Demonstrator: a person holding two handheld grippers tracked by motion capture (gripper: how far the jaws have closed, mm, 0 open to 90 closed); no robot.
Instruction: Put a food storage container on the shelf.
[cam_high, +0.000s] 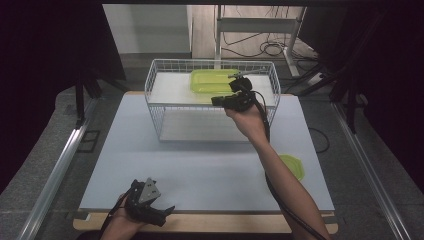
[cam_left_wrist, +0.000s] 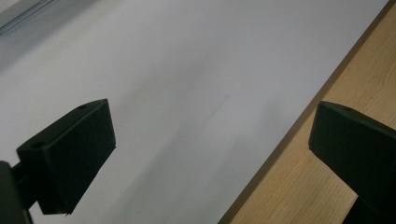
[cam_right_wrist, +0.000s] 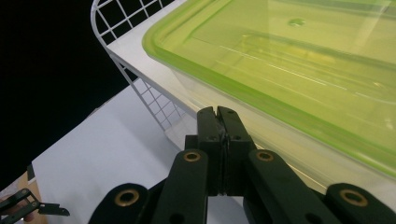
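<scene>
A pale grey tabletop sheet (cam_high: 200, 165) lies over a wooden board (cam_left_wrist: 327, 177), and toward its far side stands a white wire-mesh rack with a flat shelf (cam_high: 165, 90). On that shelf, toward its right half, rests a translucent lime-green plastic container with a fitted lid (cam_high: 212, 80); the right gripper view shows its lid rim overhanging a clear, thin-walled body (cam_right_wrist: 289, 135). It looks light and fairly stiff, though the glossy walls are likely slippery and may flex if pinched hard, so the raised lid rim along the near edge seems the surest place to take hold, or else a flat push against the side wall. A smaller flat lime-green piece (cam_high: 292, 165) lies on the sheet near the right edge, well apart from the rack; what it is cannot be told. The right gripper (cam_right_wrist: 218, 116) sits just beside the container's near edge with its jaws pressed together on nothing. The left gripper (cam_high: 159, 212) rests low at the table's near edge, its jaws spread wide over bare sheet.
</scene>
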